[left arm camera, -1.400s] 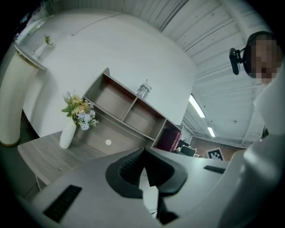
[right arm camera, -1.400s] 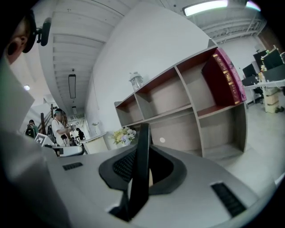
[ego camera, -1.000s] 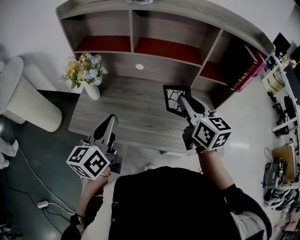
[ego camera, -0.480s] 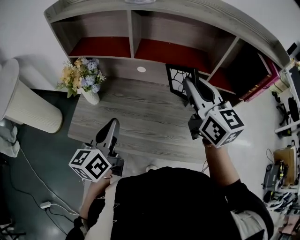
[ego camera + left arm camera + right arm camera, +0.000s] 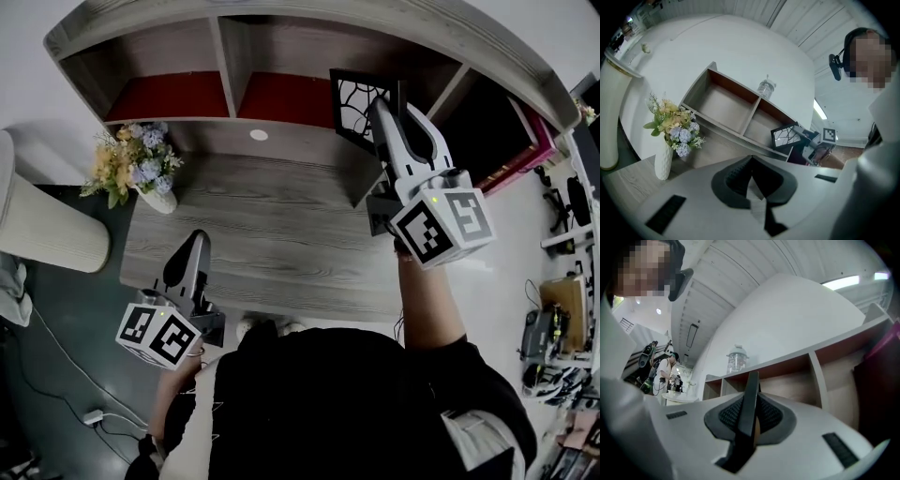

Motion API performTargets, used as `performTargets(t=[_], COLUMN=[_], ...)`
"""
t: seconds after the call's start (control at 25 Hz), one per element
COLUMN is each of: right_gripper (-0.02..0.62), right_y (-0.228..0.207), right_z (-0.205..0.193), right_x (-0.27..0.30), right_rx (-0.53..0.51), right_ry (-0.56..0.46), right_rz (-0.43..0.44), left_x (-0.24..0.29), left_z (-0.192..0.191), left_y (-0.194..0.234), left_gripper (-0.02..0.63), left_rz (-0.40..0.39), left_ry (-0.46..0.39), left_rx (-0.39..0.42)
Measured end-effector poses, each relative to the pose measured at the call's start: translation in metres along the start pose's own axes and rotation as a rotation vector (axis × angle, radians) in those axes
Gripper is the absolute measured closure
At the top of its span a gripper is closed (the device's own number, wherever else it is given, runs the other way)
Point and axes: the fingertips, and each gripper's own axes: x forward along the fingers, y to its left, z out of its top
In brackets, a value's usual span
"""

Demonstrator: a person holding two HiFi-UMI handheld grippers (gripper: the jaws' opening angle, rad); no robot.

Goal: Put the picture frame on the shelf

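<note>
Desk (image 5: pixel 272 234) ahead of me lies open; flower vase (image 5: pixel 157 195) crowds its left; 1 divider (image 5: pixel 228 67) splits the shelf (image 5: pixel 164 58) bays.

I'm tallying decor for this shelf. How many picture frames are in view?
1: the picture frame, clamped in the right gripper, held up in front of the shelf. More could hide in its dark right end.

Head view: looks steeply down from above the person onto the table (image 5: pixel 262 225), with the shelf (image 5: pixel 159 52) across the top of the frame. Left gripper view: sits low and level by the table's front edge, facing the shelf from well back. Right gripper view: rides higher, tilted slightly up, close to the shelf. Shared by both gripper views: the bottle (image 5: pixel 766 87) on the shelf top.
</note>
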Motion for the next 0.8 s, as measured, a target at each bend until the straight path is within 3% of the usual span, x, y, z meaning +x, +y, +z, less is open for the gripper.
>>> performTargets(t=[0.2, 0.36, 0.48, 0.8], right_gripper=[0.541, 0.541, 0.541, 0.54], right_y=[0.008, 0.016, 0.016, 0.02], right_z=[0.017, 0.021, 0.015, -0.016], right_x=[0.012, 0.026, 0.038, 0.032], right_rx=[-0.007, -0.089, -0.11, -0.066], right_ry=[-0.044, -0.059, -0.069, -0.031], right_rz=[-0.065, -0.106, -0.143, -0.212], left_x=[0.019, 0.032, 0.036, 0.04], left_z=[0.009, 0.028, 0.04, 0.048], left_y=[0.01, 0.006, 0.009, 0.022], left_gripper=[0.594, 0.594, 0.594, 0.594], left_rz=[-0.082, -0.158, -0.184, -0.245], left_ry=[0.041, 0.059, 0.065, 0.057], left_rx=[-0.034, 0.02, 0.062, 0.045])
